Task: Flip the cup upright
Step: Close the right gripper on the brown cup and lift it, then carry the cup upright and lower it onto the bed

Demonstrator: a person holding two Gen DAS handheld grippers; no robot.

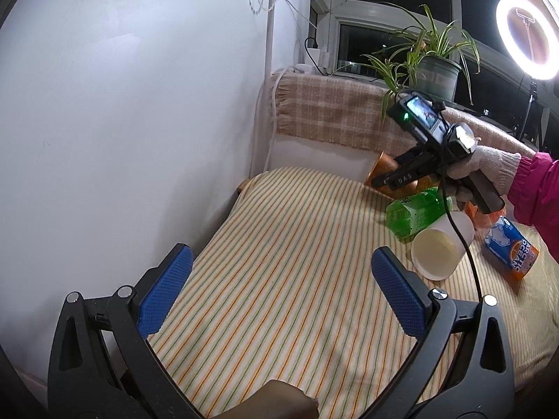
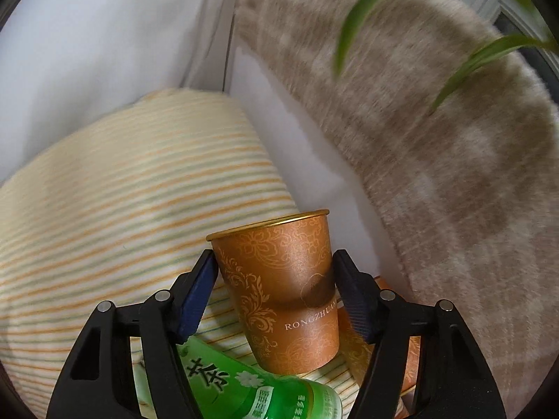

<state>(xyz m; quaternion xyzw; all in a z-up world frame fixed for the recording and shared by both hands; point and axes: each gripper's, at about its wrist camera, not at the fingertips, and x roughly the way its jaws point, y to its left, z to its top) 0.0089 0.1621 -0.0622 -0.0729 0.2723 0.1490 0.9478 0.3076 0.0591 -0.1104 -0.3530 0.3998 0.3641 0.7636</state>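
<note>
My right gripper (image 2: 274,289) is shut on an orange paper cup (image 2: 279,286) with gold flower print, held mouth-up and slightly tilted above the striped cloth. Both blue pads (image 2: 195,296) press its sides. In the left wrist view the right gripper (image 1: 380,178) is at the far right with the orange cup (image 1: 379,169) partly hidden behind it. My left gripper (image 1: 276,289) is open and empty, low over the striped tablecloth (image 1: 279,244), far from the cup.
A green bottle (image 1: 415,213) lies on its side beside a white paper cup (image 1: 438,248) on its side and a blue-orange can (image 1: 512,248). The green bottle (image 2: 258,387) lies under the right gripper. A second orange cup (image 2: 360,345) sits behind. A wall stands left; a potted plant (image 1: 433,66) is behind.
</note>
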